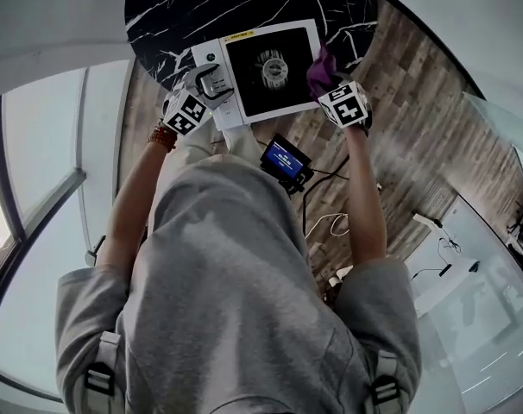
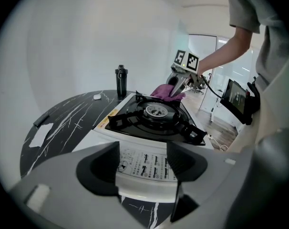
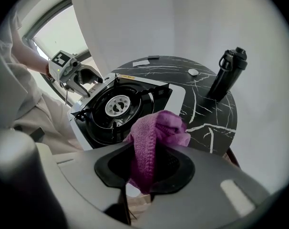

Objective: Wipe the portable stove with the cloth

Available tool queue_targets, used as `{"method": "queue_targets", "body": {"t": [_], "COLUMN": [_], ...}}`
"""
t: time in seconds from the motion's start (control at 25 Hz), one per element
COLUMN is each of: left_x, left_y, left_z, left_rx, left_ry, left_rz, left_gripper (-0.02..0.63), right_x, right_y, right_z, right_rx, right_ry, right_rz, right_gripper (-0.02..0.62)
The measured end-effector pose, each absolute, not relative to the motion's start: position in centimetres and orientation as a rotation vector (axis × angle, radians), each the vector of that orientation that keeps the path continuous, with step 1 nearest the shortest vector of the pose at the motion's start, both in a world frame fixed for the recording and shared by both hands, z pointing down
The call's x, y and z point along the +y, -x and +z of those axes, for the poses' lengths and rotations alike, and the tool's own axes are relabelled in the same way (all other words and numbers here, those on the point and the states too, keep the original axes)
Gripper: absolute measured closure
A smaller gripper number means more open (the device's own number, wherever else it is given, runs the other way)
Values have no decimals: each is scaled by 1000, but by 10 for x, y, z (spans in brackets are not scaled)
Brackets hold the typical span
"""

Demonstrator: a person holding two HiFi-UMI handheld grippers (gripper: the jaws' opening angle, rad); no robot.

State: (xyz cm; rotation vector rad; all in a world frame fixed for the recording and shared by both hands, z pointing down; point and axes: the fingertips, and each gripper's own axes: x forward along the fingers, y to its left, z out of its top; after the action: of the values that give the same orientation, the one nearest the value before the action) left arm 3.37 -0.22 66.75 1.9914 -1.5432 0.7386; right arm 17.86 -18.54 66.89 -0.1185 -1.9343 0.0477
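Left gripper view shows unreadable print on the portable stove between the wide-open left claw's jaws, a bottle behind the stove, and the right claw pinching the cloth.

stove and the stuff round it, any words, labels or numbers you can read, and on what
No text is legible.
Printed label on the portable stove: rows of print and small diagrams, too small to read.
Yellow sticker on the stove's edge: blurred, unreadable.
Small screen: blue display, print too small.
Marker cube: black-and-white square pattern, no words.
Black bottle: no print visible.
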Motion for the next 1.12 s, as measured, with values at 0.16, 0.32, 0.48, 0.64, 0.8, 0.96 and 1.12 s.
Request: {"method": "queue_targets", "body": {"t": [0.16, 0.32, 0.48, 0.64, 0.8, 0.96, 1.12], "left_x": [-1, -1, -2, -3, -1, -2, -3], "left_y": [-34, -34, -35, -33, -34, -33, -34], "left_z": [669, 668, 668, 669, 672, 671, 671], "left_rx": [-1538, -1535, -1536, -1535, -1529, -1525, -1527], "left_ry": [-1986, -1979, -1972, -1975, -1973, -1969, -1965], "left_rz": [748, 756, 755, 770, 772, 776, 767], "left_gripper": [318, 317, 316, 316, 316, 316, 316], "right_x": [-186, -186, -186, -187, -188, -192, -195], "right_y": [-174, -172, -172, -169, -163, -154, -147], "right_z": [669, 668, 669, 671, 672, 674, 673], "right_rx": [-1929, -1905, -1896, -1899, -1907, -1884, -1865], "right_ry": [137, 150, 163, 149, 125, 144, 151], "right_rz": [50, 37, 40, 32, 41, 22, 5], "right_gripper": [491, 489, 489, 489, 489, 489, 489]}}
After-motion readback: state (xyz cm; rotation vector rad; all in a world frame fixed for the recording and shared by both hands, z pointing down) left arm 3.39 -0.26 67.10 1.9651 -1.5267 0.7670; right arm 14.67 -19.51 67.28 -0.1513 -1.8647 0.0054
